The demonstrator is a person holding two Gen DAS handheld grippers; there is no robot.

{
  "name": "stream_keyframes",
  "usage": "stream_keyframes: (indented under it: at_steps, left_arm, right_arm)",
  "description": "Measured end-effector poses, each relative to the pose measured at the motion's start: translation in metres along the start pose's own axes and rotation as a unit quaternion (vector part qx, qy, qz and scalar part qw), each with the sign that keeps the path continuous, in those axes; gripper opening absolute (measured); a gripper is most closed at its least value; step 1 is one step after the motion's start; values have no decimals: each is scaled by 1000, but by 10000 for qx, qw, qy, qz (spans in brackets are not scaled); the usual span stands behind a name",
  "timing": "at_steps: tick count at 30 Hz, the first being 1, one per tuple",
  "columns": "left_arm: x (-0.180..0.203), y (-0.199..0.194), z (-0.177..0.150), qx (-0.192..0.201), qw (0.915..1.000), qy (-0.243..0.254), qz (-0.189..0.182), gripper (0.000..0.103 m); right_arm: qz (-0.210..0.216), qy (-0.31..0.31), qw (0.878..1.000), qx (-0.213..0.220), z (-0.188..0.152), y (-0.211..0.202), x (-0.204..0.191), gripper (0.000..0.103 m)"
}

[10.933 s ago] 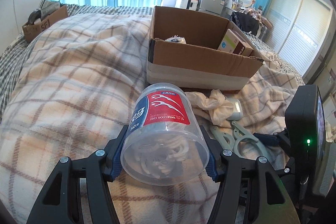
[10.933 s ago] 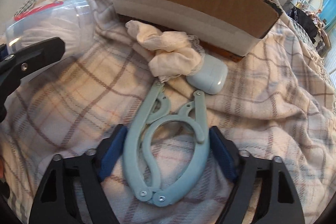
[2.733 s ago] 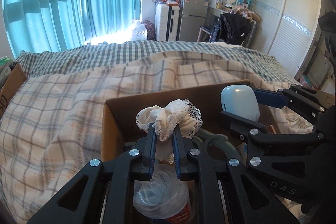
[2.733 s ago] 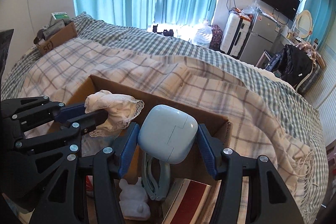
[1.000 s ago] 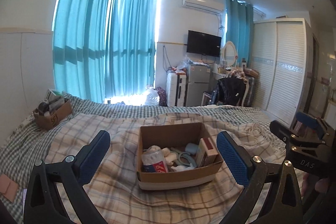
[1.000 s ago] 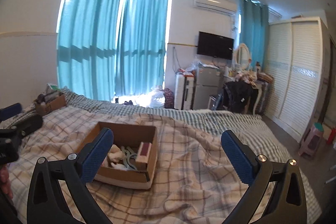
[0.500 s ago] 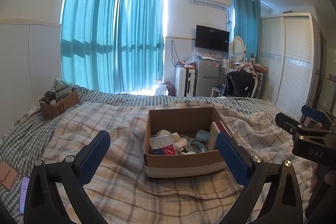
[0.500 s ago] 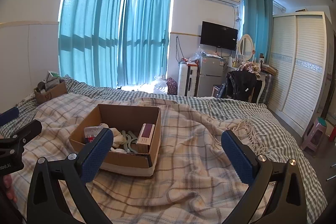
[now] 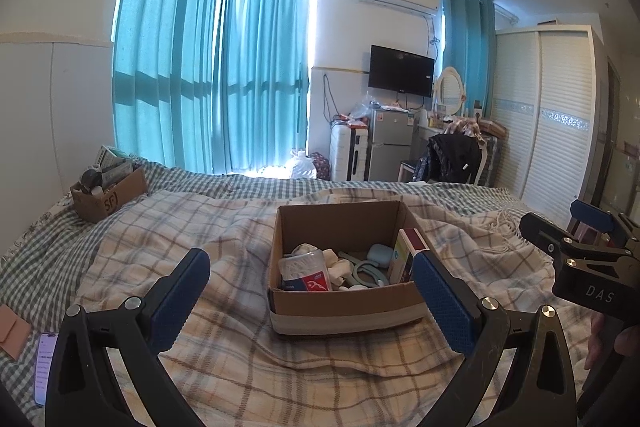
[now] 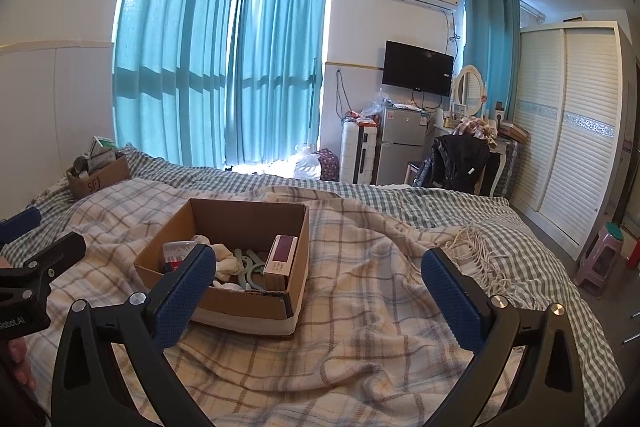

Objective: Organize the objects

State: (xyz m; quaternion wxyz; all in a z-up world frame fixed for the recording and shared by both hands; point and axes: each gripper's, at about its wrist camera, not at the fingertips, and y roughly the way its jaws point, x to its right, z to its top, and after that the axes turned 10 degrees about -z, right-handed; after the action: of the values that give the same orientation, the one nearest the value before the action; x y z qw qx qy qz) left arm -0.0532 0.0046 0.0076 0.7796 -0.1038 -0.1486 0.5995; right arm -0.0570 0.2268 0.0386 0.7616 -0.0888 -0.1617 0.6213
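Observation:
An open cardboard box (image 9: 344,303) sits on the plaid blanket in the middle of the bed; it also shows in the right wrist view (image 10: 240,307). Inside lie a clear jar with a red label (image 9: 306,273), a white cloth (image 9: 334,263), a pale blue hanger (image 9: 366,271), a pale blue case (image 9: 379,254) and a small carton (image 9: 404,255). My left gripper (image 9: 310,295) is open and empty, held back from the box. My right gripper (image 10: 320,291) is open and empty, to the right of the box.
A second cardboard box (image 9: 108,195) full of items stands at the bed's far left. A phone (image 9: 44,359) lies at the near left edge. Beyond the bed are a fridge (image 9: 390,143), a suitcase, a chair and a wardrobe (image 9: 560,139). A stool (image 10: 602,255) stands on the right.
Both grippers, shut on the cloth and the blue case over the box 2.7 s ago, have released them into it and pulled back. In the last second the view shifted only slightly.

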Motion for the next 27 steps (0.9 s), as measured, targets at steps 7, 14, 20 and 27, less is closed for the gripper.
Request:
stream_keyframes:
  at_steps: [7,14,20,27]
  left_arm:
    - [2,1,0,-28,10000,23,-12,103]
    - [2,2,-3,-73,10000,34,-33,103]
    - [1,2,-3,-86,9999,49,-23,103]
    - [1,4,-6,-135,9999,18,-44,103]
  right_arm:
    - [9,-6,10000,-8,-1,-1,0,103]
    - [15,-10,10000,-9,-1,-1,-1,103]
    - [28,-17,10000,-23,-1,-2,-1,103]
    - [44,-20,10000,-27,0,-2,-3,103]
